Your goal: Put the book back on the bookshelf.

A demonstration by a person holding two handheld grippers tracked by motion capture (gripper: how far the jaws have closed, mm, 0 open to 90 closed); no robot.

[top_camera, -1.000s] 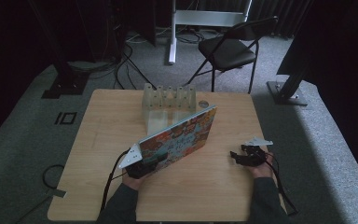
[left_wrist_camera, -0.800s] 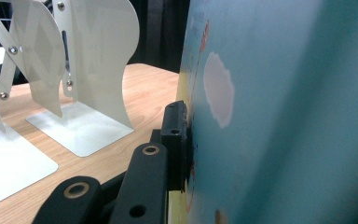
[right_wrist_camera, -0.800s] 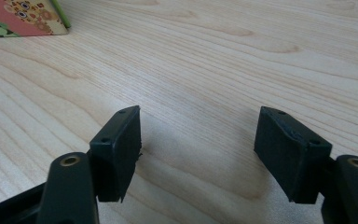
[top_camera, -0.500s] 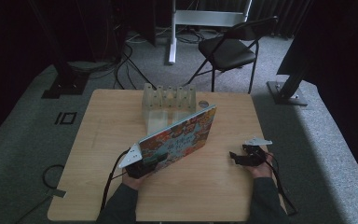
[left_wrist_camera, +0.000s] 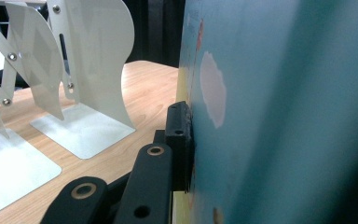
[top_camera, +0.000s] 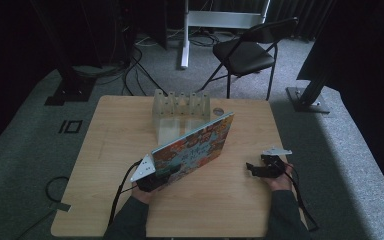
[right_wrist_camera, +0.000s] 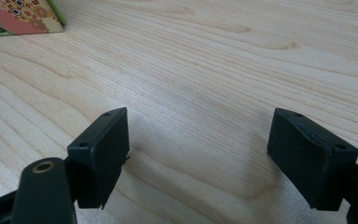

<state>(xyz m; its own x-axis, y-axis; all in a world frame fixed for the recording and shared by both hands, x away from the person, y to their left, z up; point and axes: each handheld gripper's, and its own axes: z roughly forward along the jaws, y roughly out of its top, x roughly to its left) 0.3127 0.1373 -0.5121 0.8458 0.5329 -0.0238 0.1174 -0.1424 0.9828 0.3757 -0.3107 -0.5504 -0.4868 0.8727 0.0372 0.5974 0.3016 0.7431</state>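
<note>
We look down on a pale wooden table (top_camera: 110, 150) standing on grey carpet, with the person's forearms coming in from the near edge. A large, thin picture book (top_camera: 195, 147) with a busy, colourful cover stands tilted up on its near edge in the middle of the table, its length running from near left to far right.

The left gripper (top_camera: 152, 179), in the person's left hand, is at the book's near-left corner. In the left gripper view we see its one visible black pad (left_wrist_camera: 179, 140) pressed flat against the blue cover of the book (left_wrist_camera: 279, 112), so its fingers are clamped on the book.

The right gripper (top_camera: 255, 169) sits in the right hand near the table's near-right part, well apart from the book. In the right gripper view its two black pads (right_wrist_camera: 105, 149) stand wide apart with bare wood between them. Those jaws have just been opening, and they hold nothing. A corner of the book (right_wrist_camera: 18, 16) shows at the far left of that view.

Beyond the book, towards the far edge, stands a white metal rack (top_camera: 180, 107) of upright dividers on flat base plates. In the left gripper view the rack (left_wrist_camera: 93, 60) is just beside the book. A black folding chair (top_camera: 247, 52) stands on the carpet beyond the table.
</note>
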